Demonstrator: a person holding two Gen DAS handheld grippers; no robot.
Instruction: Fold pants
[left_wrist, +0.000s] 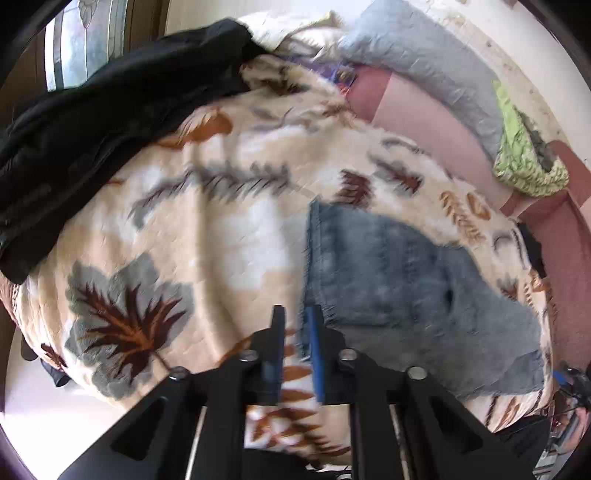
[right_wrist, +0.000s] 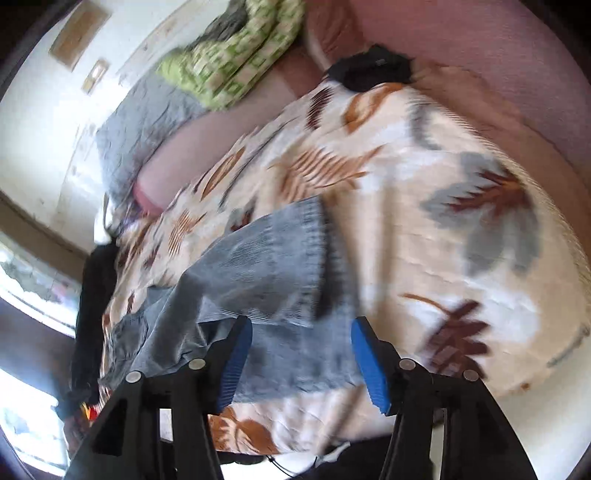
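Right wrist: open claw (right_wrist: 301, 328) over jeans (right_wrist: 266, 258); left claw (left_wrist: 295, 314) nearly closed beside them

Left gripper (left_wrist: 295, 321): black angular plastic frame, silver round screw heads, blue ribbed pads (left_wrist: 314, 354) inside two fingers. Right gripper (right_wrist: 301, 328): same black frame, silver screws, brighter blue ribbed pads (right_wrist: 371, 365).
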